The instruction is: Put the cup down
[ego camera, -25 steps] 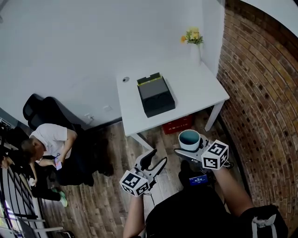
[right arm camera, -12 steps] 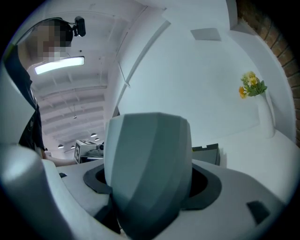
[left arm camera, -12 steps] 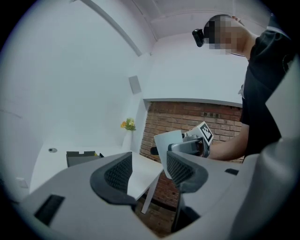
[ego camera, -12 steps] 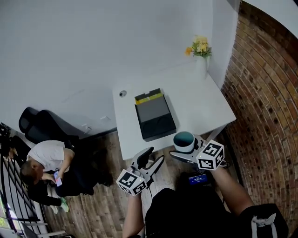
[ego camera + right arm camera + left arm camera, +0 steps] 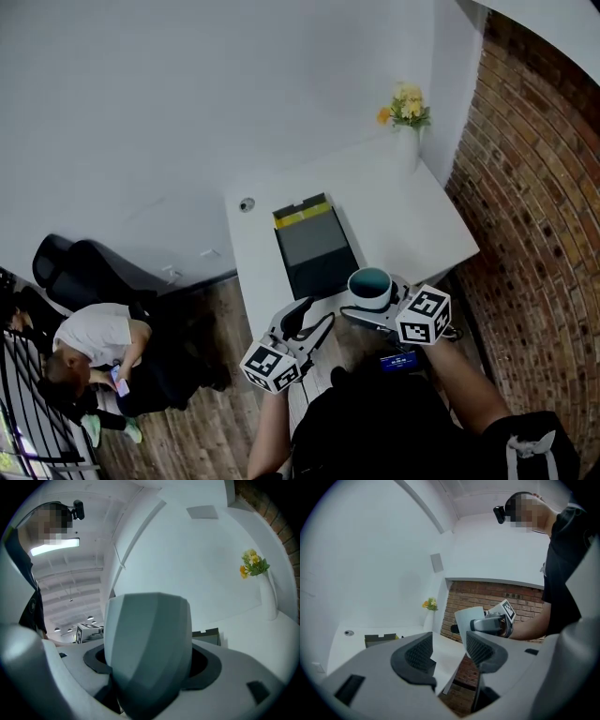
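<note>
presently the cup [image 5: 370, 288] is clasped upright by the right hand-held gripper [image 5: 379, 302] and held in the air at the near edge of the white bench [image 5: 412, 211], beside the dark box [image 5: 316, 251]; the left hand-held gripper [image 5: 307, 323] is spread wide with nothing in it. the carry is judged nearly done: the cup should next be lowered onto bare bench top, then released.

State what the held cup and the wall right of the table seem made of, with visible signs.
Cup: probably glazed ceramic, possibly plastic; smooth faceted grey sides with a soft sheen. Wall: bare brick, matte; reddish blocks with pale mortar lines.
</note>
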`<control>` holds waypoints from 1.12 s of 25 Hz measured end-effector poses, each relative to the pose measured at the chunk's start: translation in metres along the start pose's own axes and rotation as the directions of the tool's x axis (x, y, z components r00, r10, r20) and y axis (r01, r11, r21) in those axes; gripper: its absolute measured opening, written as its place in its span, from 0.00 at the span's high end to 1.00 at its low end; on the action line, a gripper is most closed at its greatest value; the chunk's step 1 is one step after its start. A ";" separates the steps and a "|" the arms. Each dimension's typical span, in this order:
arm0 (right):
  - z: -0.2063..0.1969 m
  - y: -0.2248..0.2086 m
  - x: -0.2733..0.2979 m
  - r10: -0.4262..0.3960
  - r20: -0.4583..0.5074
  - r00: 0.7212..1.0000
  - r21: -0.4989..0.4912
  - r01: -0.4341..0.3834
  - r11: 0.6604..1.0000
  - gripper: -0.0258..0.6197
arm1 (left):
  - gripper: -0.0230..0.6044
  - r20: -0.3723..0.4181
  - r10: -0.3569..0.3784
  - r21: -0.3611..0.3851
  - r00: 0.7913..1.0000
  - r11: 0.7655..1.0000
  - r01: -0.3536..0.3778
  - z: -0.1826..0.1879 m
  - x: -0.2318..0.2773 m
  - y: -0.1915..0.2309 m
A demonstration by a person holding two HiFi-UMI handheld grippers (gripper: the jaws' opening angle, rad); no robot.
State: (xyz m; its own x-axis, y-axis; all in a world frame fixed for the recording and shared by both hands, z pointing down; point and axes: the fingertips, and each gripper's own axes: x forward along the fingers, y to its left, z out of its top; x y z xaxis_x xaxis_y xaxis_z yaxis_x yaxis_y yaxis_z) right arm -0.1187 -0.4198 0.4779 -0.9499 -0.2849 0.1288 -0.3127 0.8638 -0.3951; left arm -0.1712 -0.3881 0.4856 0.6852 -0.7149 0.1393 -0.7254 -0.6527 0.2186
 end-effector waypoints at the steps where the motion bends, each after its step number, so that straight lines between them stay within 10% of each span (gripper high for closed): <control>1: 0.002 -0.001 0.002 -0.003 0.002 1.000 0.000 0.003 1.000 0.36 | 0.59 0.000 -0.006 0.001 1.000 1.000 0.006 0.001 0.000 0.002; 28: 0.007 0.000 0.024 -0.021 0.009 1.000 -0.004 0.021 1.000 0.36 | 0.61 0.005 -0.027 -0.002 1.000 1.000 0.027 0.006 -0.011 0.024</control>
State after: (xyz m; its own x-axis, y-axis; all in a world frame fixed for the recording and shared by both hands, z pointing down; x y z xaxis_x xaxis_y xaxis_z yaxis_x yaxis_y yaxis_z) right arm -0.1417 -0.4293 0.4744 -0.9432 -0.3063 0.1288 -0.3322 0.8593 -0.3888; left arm -0.1964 -0.3971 0.4834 0.7042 -0.6983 0.1284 -0.7065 -0.6712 0.2242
